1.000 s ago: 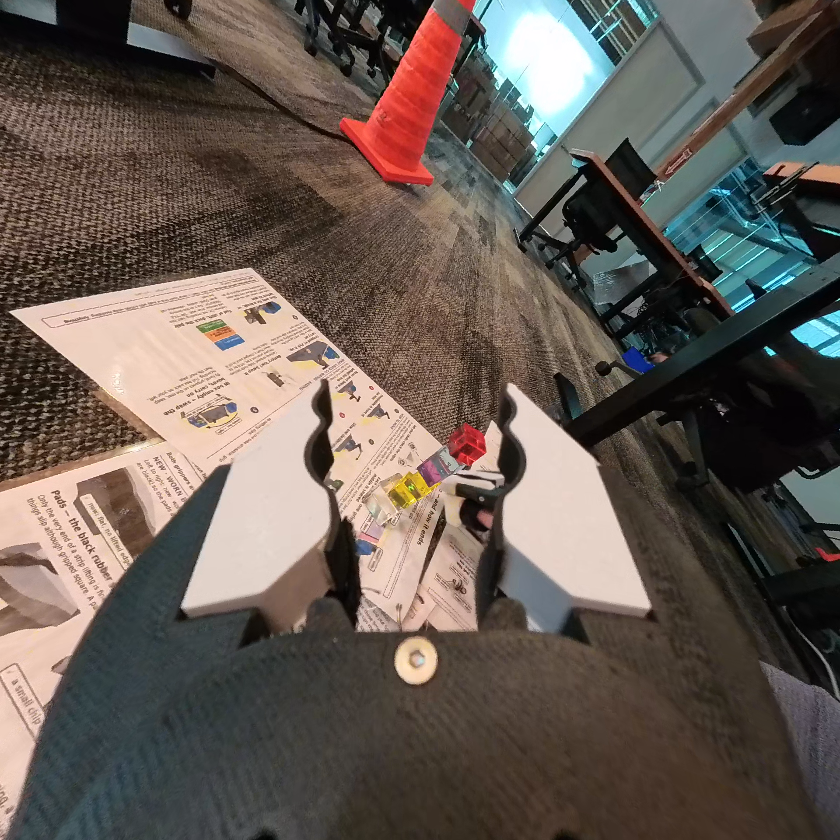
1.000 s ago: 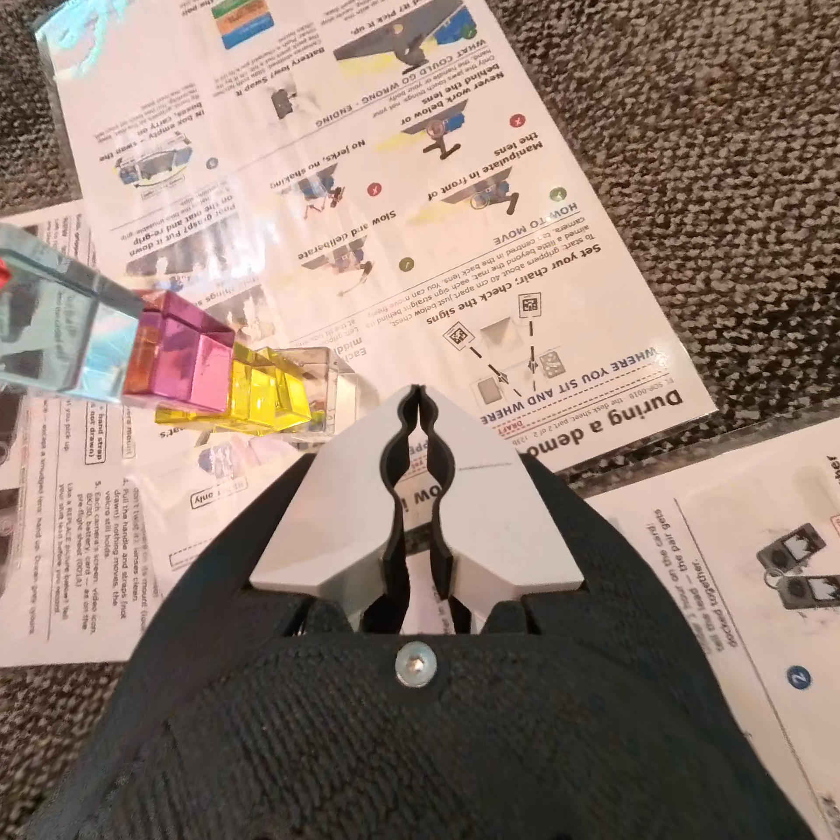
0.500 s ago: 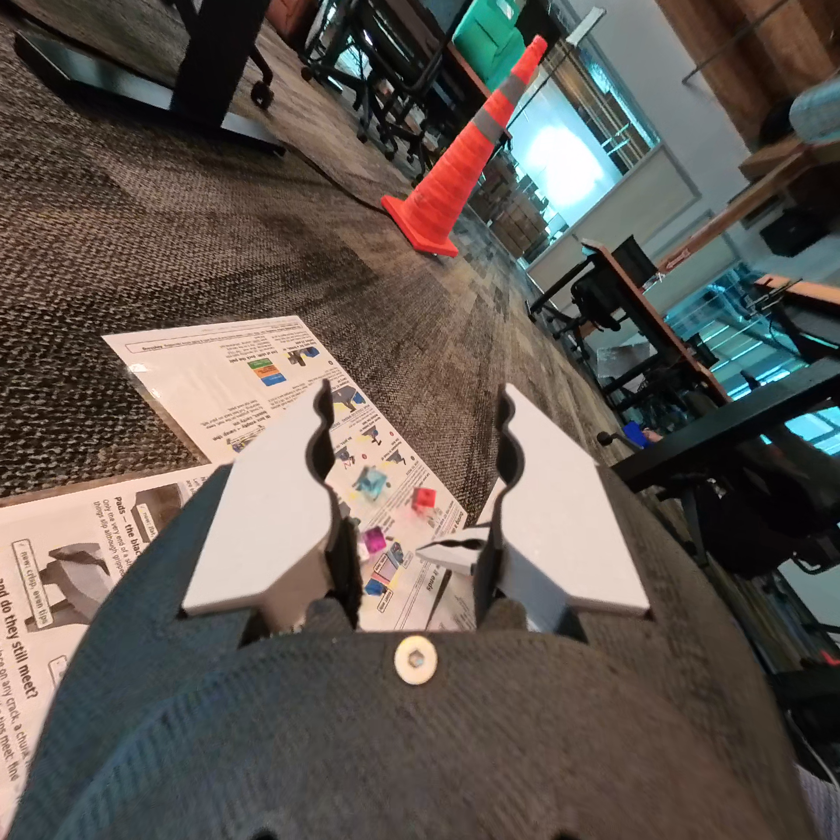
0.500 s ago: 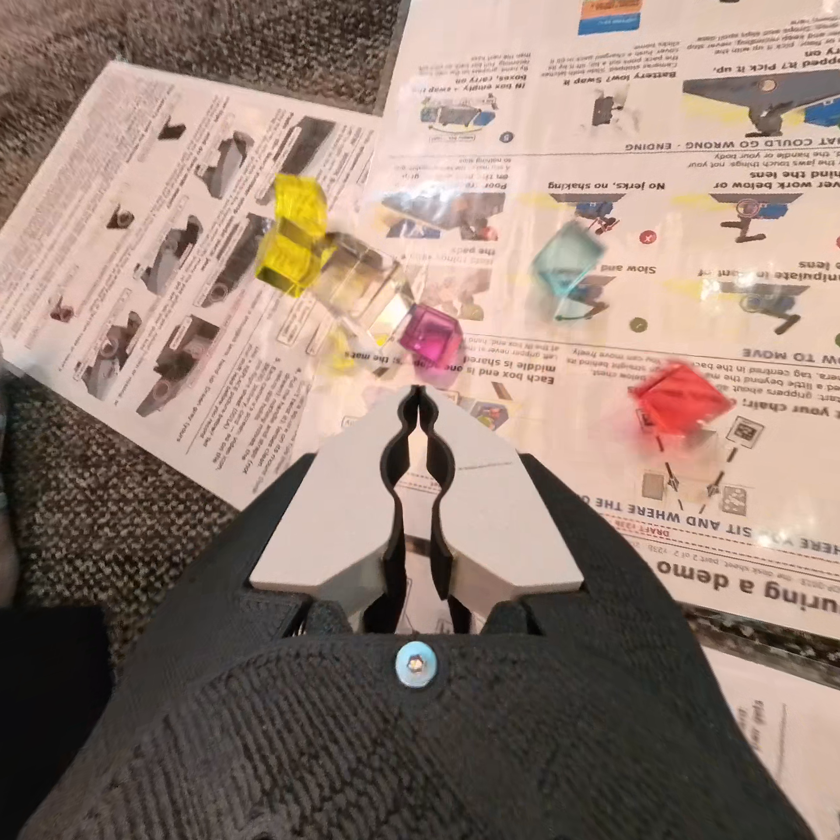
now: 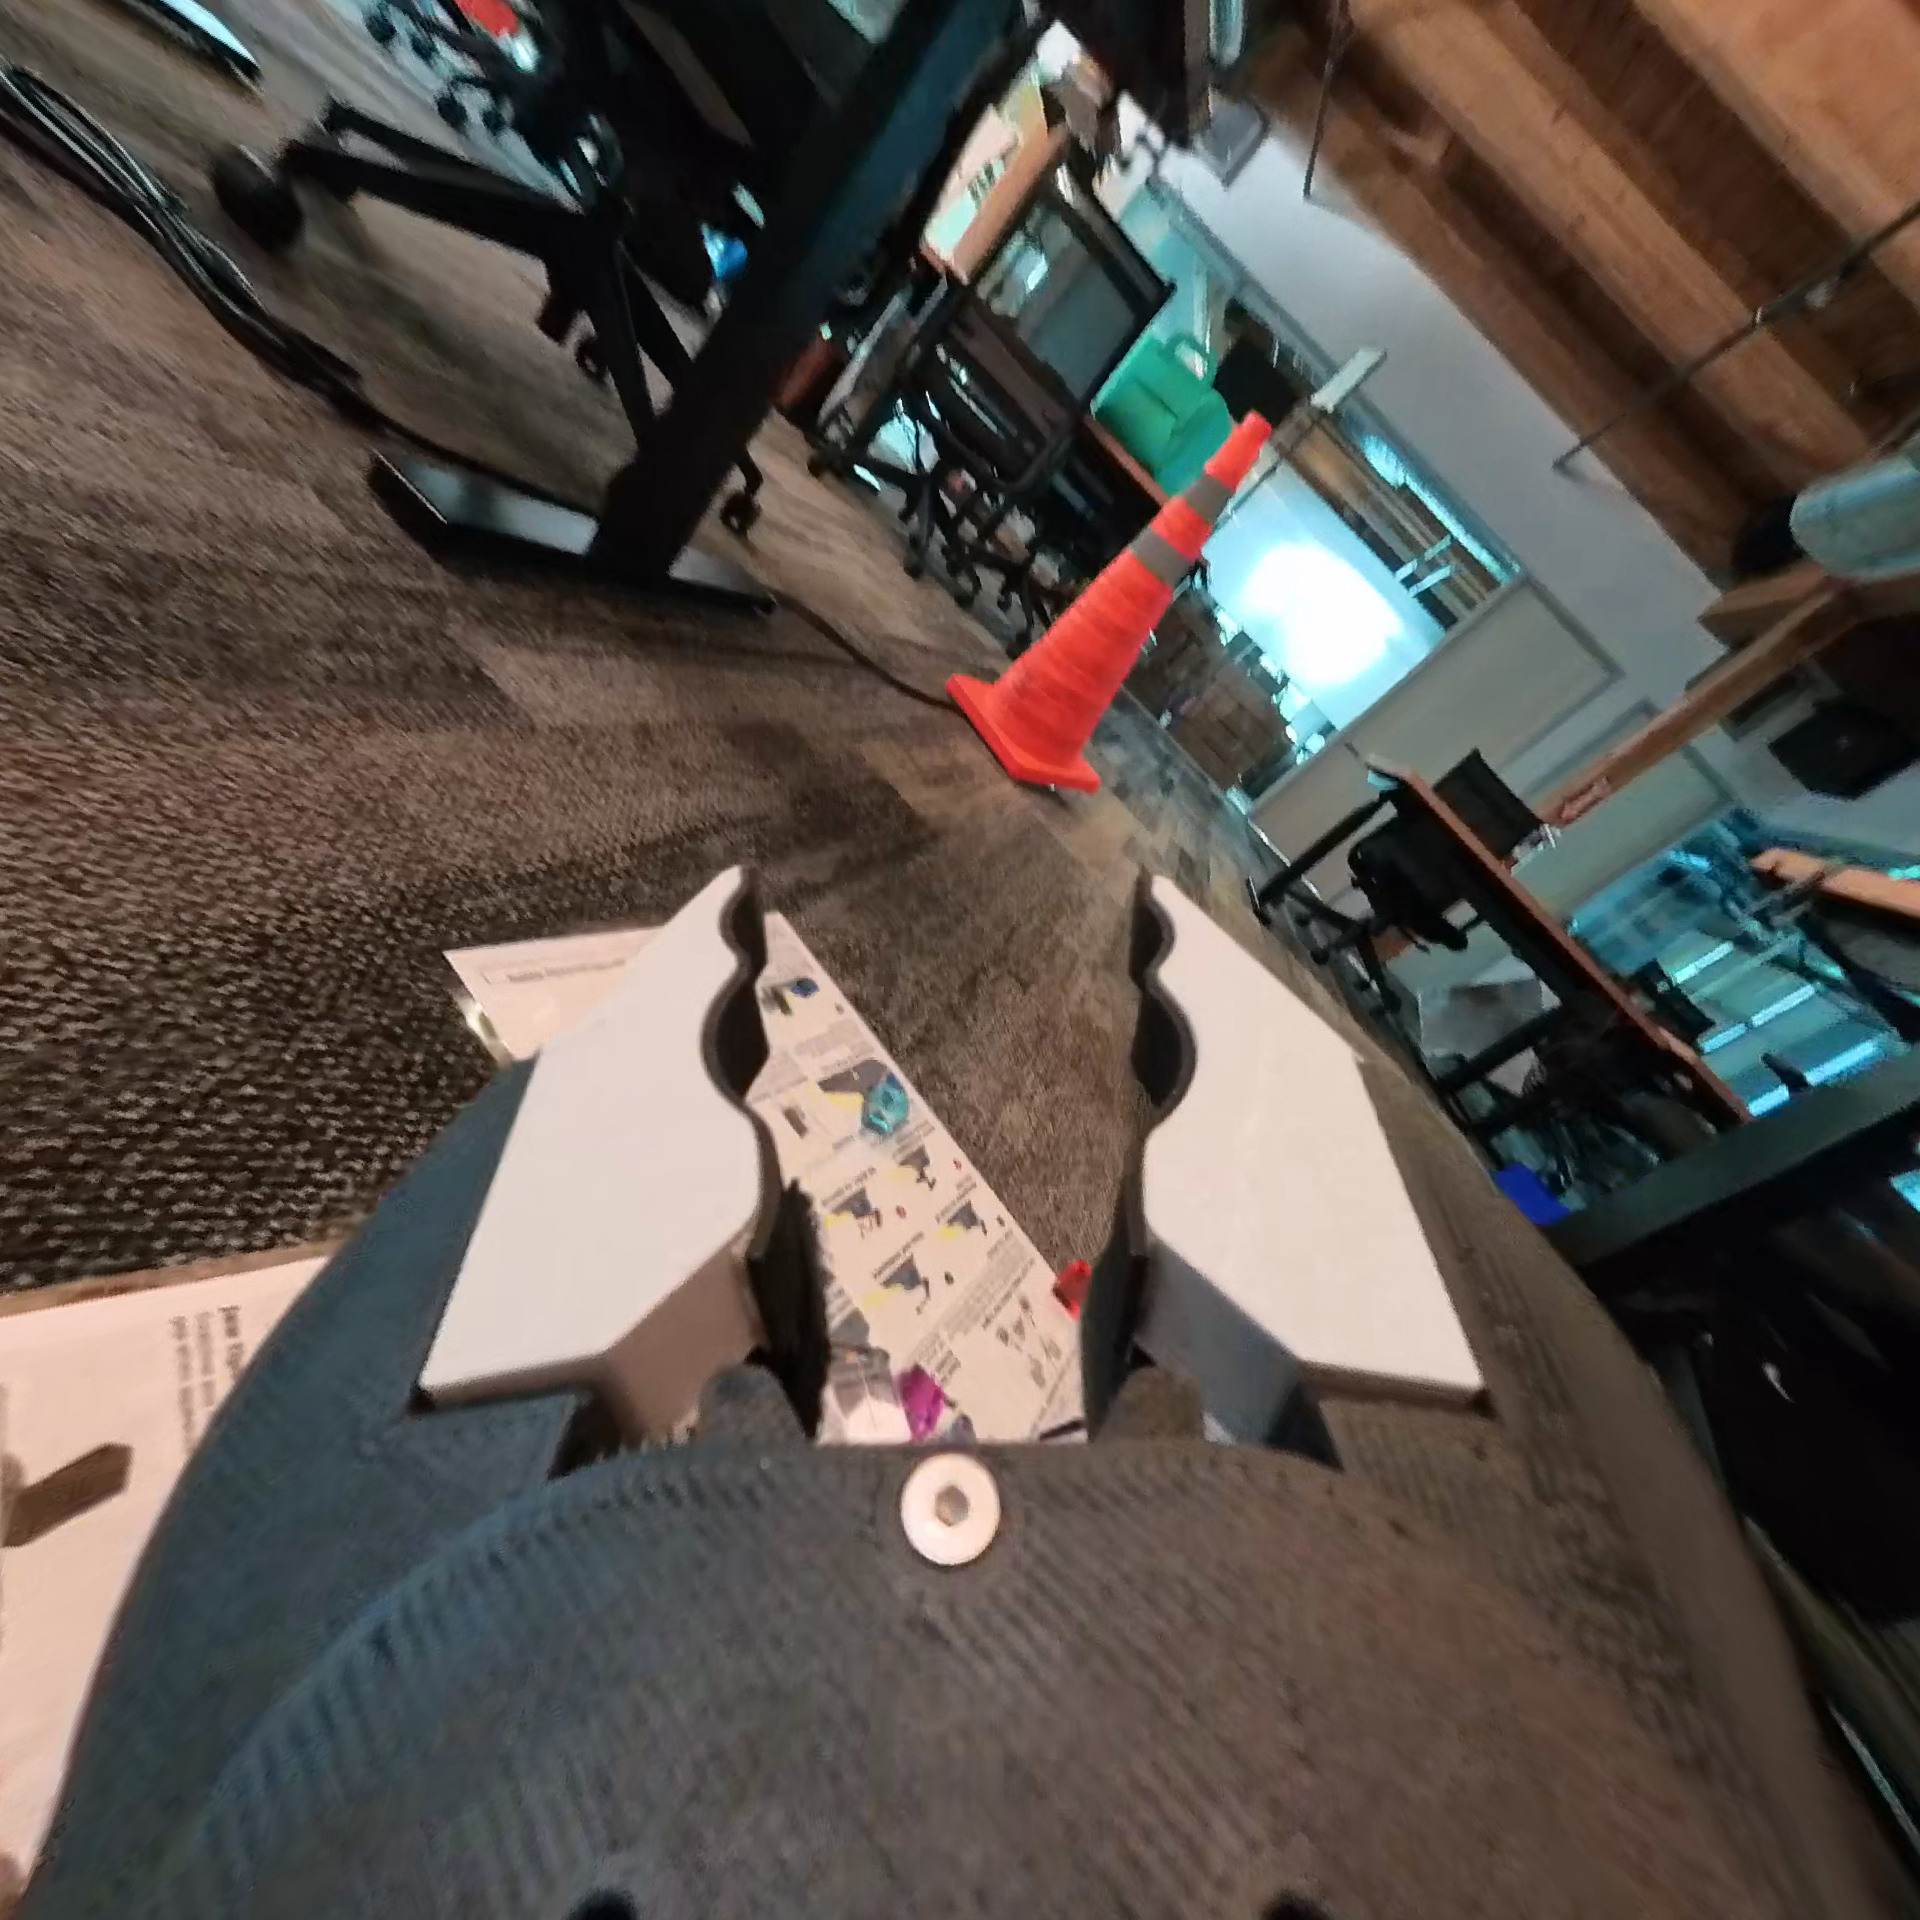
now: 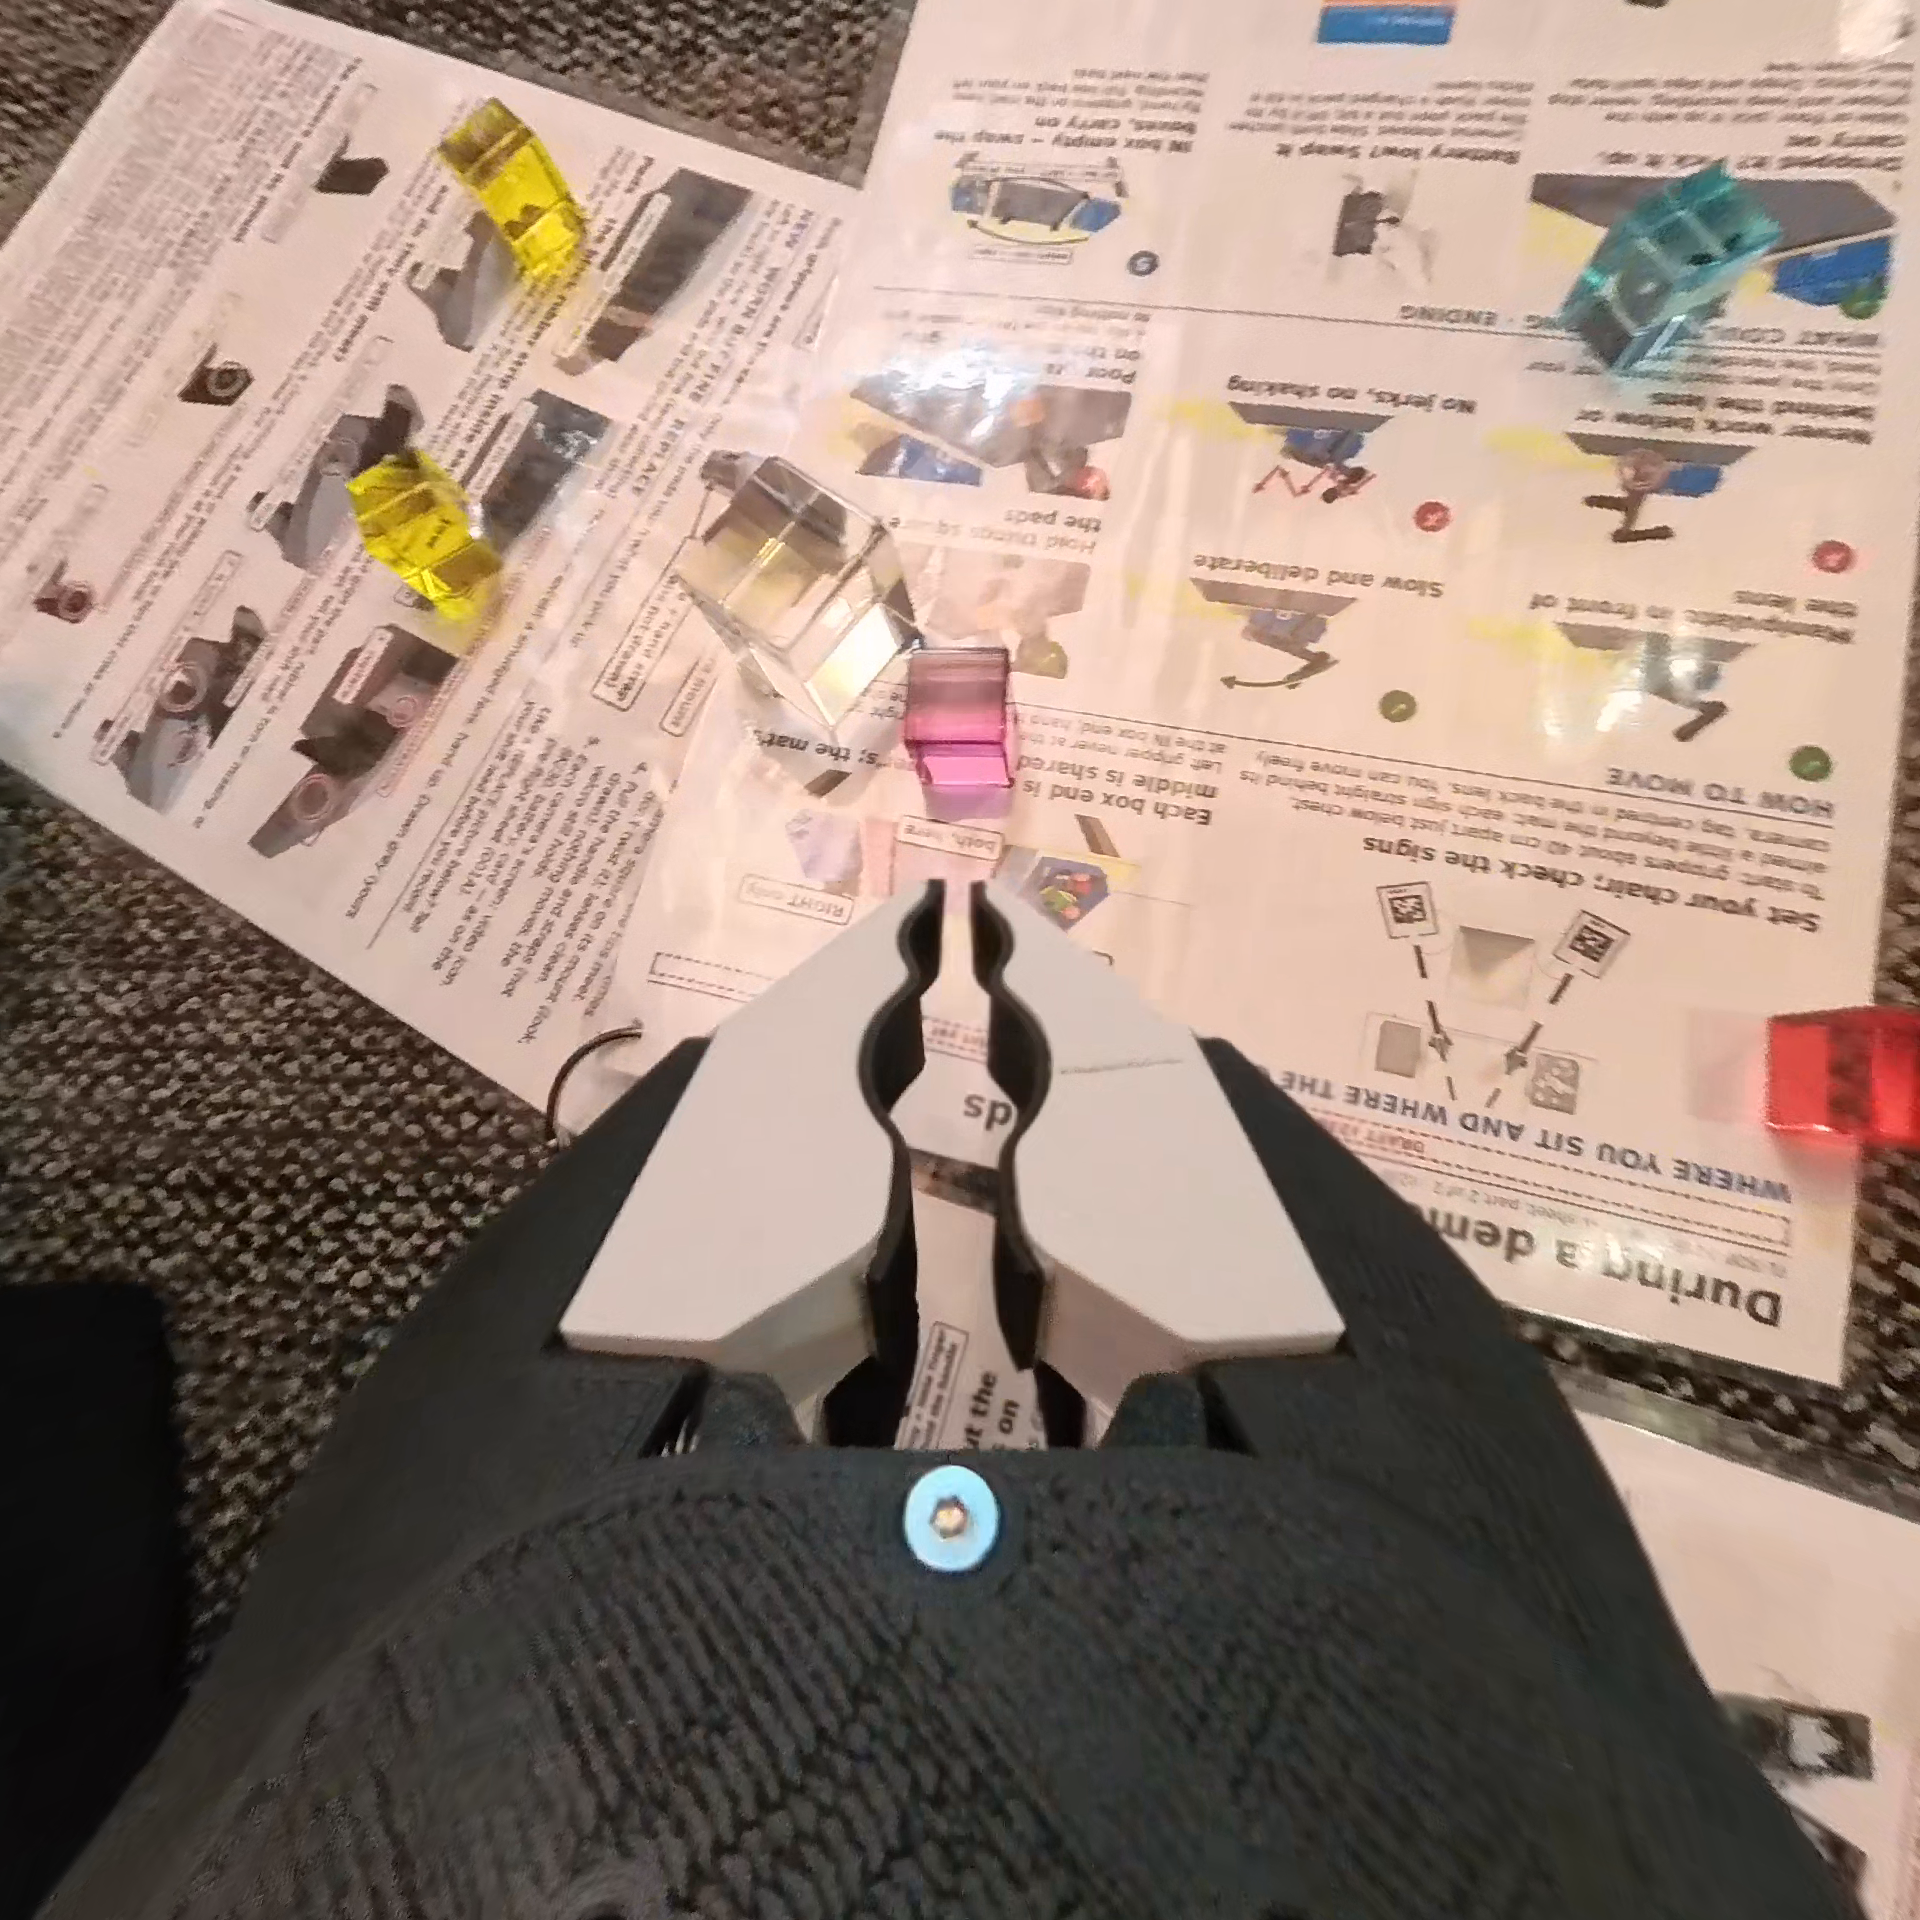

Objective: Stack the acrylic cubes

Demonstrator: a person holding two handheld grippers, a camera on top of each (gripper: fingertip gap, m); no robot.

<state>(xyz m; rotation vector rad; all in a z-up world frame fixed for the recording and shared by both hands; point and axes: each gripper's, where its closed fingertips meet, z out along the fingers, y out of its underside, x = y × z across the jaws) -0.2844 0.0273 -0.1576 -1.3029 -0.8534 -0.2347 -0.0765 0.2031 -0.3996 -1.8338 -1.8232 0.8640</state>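
Right now I have the right gripper (image 6: pixel 957 885) hovering low over two laminated instruction sheets (image 6: pixel 1299 727) laid on the carpet (image 6: pixel 208 1091), its fingers (image 6: pixel 810 1039) nearly together with only a thin slit between the tips and nothing in them. Just beyond the tips, apart from them, stands a small pink cube (image 6: pixel 957 743), and touching or almost touching its far left corner is a larger clear cube (image 6: pixel 795 582). Farther left lie two yellow cubes, one nearer (image 6: pixel 421 535) and one farther (image 6: pixel 509 203), both on the left sheet (image 6: pixel 260 416). Off to the far right a teal cube (image 6: pixel 1662 270) sits on the right sheet, and a red cube (image 6: pixel 1839 1081) lies at that sheet's near right edge, partly over the carpet. My left gripper (image 5: pixel 940 904) is held higher, tilted and looking along the floor, its fingers (image 5: pixel 623 1122) spread wide and bare. Between them I see a strip of sheet with the teal, red and pink cubes small below. Beyond stand an orange traffic cone (image 5: pixel 1091 644), desks and chairs; this view is somewhat blurred.
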